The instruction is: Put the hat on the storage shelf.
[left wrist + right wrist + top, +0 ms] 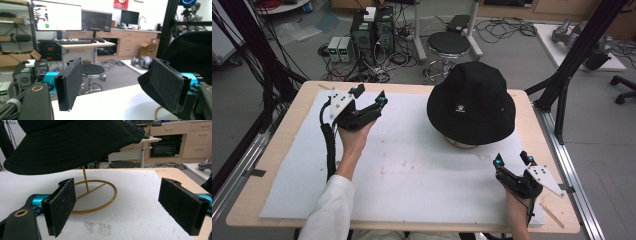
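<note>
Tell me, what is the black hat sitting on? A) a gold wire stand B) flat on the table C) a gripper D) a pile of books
A: in the right gripper view the black hat rests atop a thin gold wire stand whose ring base lies on the white mat.

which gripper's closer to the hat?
The right gripper, at the table's near right, just below the hat brim. The left gripper sits farther off, across bare mat to the hat's left. Both are open, touching nothing.
</note>
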### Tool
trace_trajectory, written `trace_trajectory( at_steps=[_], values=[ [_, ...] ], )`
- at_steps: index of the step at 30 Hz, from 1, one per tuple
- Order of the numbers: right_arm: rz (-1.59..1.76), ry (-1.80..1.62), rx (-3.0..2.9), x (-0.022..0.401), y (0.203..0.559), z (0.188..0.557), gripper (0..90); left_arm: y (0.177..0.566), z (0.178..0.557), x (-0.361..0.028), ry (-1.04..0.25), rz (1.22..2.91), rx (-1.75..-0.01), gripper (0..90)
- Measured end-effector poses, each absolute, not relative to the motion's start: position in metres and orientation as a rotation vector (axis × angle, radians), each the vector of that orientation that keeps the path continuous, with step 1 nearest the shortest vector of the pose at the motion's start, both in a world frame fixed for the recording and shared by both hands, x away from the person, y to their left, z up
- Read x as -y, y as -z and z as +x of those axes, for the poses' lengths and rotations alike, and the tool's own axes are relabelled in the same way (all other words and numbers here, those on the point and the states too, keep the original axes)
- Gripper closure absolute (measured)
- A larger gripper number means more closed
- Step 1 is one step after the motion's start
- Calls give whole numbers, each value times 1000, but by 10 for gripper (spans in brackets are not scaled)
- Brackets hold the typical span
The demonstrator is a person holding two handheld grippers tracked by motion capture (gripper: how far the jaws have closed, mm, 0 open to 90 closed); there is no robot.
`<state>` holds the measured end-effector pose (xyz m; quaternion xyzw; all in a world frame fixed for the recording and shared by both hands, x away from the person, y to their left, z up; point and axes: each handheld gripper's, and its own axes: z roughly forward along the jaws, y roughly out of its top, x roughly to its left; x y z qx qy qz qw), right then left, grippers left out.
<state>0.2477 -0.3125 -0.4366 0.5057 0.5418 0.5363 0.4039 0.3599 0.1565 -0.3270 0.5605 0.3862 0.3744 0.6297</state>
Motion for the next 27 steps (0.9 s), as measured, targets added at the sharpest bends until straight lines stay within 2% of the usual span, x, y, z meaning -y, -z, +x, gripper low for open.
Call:
trace_trajectory(
  at_steps=[27],
  values=[
    [1276, -1353, -1376, 311, 437, 249, 139, 381, 322, -198, -902, 1276, -995, 258]
  ],
)
